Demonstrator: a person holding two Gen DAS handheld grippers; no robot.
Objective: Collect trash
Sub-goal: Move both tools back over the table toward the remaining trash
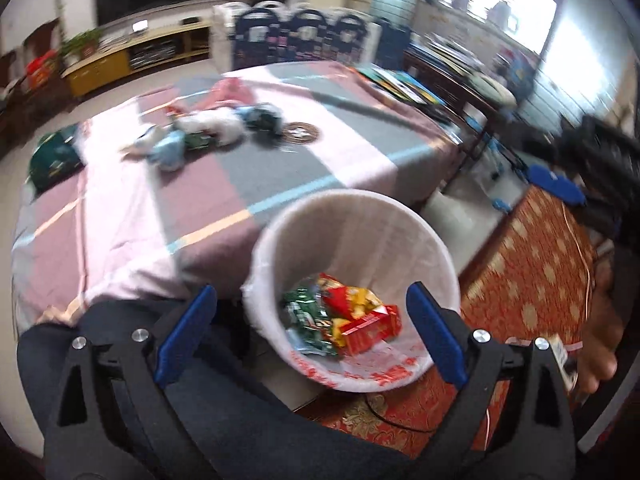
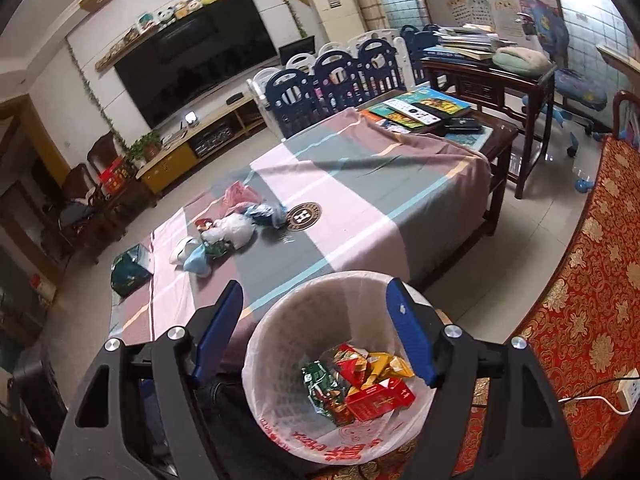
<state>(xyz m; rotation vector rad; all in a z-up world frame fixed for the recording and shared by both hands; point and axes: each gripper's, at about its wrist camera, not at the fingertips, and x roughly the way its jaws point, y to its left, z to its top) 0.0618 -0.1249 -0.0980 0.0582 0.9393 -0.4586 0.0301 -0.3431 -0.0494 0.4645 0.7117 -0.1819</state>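
A white lined trash bin (image 1: 400, 224) (image 2: 280, 320) stands on the floor by the table's near edge. Inside lie a red carton (image 1: 372, 330) (image 2: 380, 398), a green wrapper (image 1: 308, 316) (image 2: 322, 386) and red-yellow wrappers (image 2: 372, 364). My left gripper (image 1: 310, 302) hangs open above the bin with nothing between its blue pads. My right gripper (image 2: 314, 300) is also open and empty over the bin's rim. More trash (image 1: 208, 134) (image 2: 228, 236), crumpled bags and wrappers, lies in a row on the striped tablecloth (image 1: 280, 168) (image 2: 360, 200). A green packet (image 1: 54, 158) (image 2: 130, 266) rests at the table's left edge.
A round coaster (image 1: 300, 132) (image 2: 304, 216) sits mid-table; books and remotes (image 2: 424, 114) lie at the far end. A red patterned sofa (image 1: 532, 272) (image 2: 592, 280) is on the right, with a hand (image 1: 600, 320) over it. Dark chairs (image 2: 336, 76) and a TV stand (image 2: 200, 140) stand beyond.
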